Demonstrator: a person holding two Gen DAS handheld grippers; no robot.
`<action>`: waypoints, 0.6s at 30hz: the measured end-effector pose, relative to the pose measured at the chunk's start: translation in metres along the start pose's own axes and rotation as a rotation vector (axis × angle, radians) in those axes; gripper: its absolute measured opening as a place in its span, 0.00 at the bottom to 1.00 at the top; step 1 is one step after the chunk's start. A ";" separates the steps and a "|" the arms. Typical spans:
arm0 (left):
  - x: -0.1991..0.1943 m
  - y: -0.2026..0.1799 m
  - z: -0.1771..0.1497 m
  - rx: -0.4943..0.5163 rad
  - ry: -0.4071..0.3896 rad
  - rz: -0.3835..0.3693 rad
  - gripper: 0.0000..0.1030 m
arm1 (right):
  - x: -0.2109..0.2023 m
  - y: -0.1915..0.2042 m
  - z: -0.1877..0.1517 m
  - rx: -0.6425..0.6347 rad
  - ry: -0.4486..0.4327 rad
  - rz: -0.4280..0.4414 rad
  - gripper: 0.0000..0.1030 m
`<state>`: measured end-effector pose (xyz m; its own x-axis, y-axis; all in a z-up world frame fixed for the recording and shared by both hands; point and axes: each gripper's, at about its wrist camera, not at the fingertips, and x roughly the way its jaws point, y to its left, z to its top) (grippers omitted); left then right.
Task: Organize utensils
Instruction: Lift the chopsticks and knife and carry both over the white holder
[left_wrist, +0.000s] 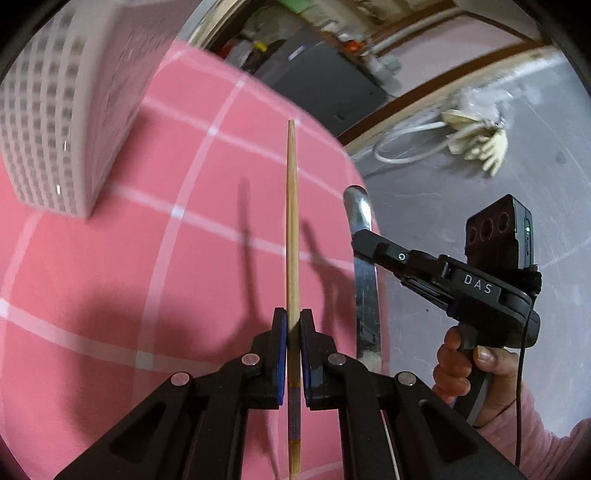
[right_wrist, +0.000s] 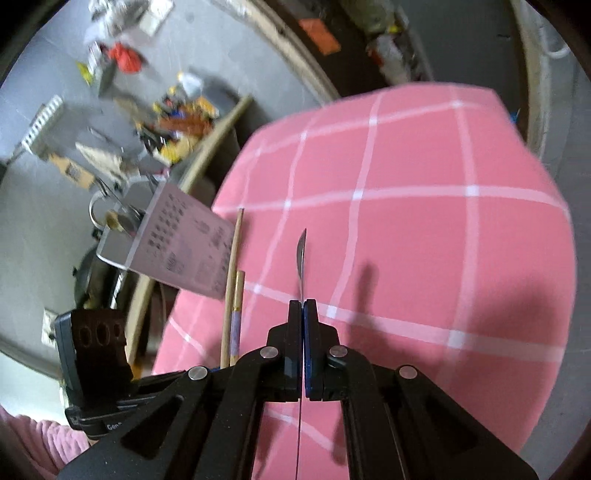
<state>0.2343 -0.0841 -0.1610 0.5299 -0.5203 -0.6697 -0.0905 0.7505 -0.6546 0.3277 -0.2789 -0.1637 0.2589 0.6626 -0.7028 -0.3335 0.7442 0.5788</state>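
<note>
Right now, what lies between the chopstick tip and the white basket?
Only bare pink checked cloth lies between the chopstick tip and the white basket, as the left wrist view shows.

Chopsticks: two, side by side, seen in the right wrist view. Metal knife: one. White slotted basket: one. Pink checked cloth: one. Grippers: two, left and right.
</note>
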 end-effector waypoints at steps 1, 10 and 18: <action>-0.004 -0.002 0.001 0.006 -0.009 -0.005 0.06 | -0.003 -0.002 0.000 0.005 -0.015 0.003 0.01; -0.070 -0.033 0.030 0.103 -0.166 -0.034 0.06 | -0.052 0.039 0.009 -0.044 -0.234 0.029 0.01; -0.134 -0.052 0.070 0.210 -0.322 0.013 0.06 | -0.088 0.098 0.025 -0.159 -0.445 0.065 0.01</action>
<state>0.2276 -0.0248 -0.0130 0.7706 -0.3803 -0.5114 0.0576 0.8407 -0.5384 0.2947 -0.2626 -0.0347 0.5846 0.7049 -0.4017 -0.4872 0.7009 0.5210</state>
